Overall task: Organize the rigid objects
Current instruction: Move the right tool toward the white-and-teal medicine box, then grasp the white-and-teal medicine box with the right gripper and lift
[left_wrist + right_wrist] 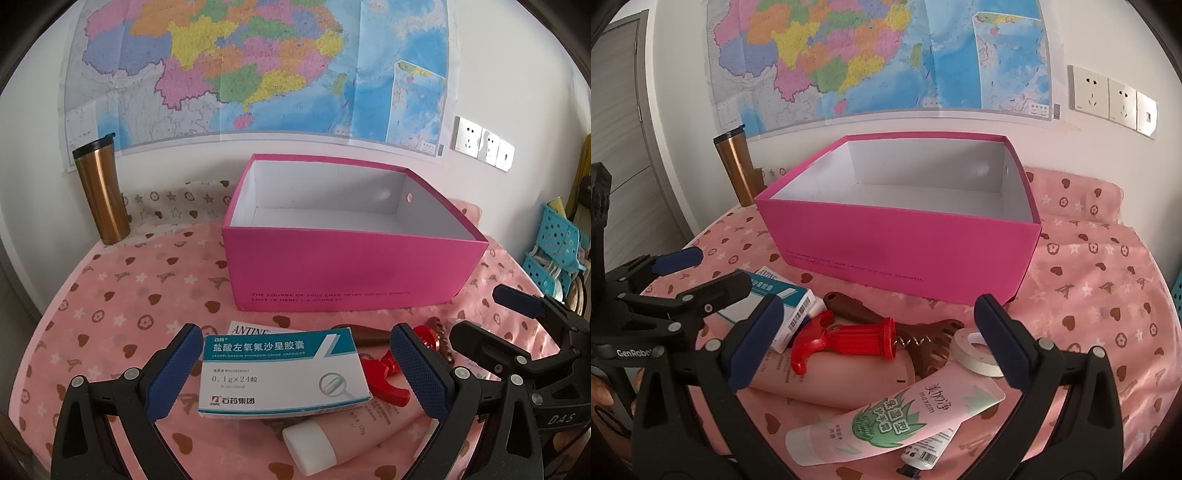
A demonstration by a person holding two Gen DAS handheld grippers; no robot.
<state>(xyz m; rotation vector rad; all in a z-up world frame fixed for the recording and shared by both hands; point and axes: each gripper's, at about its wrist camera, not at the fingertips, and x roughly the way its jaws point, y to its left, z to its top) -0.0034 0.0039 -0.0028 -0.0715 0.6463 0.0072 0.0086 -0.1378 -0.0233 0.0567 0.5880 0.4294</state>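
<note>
An empty pink box stands open-topped on the pink cloth. In front of it lies a pile. My left gripper is open, its pads either side of a white-and-teal medicine box that rests on a pink tube with a white cap. My right gripper is open over a red corkscrew, a brown comb, a white tape roll and an aloe hand-cream tube. Neither gripper holds anything.
A copper tumbler stands at the back left by the wall. A map and wall sockets hang behind. A blue basket sits off the right edge. A second small box lies under the medicine box.
</note>
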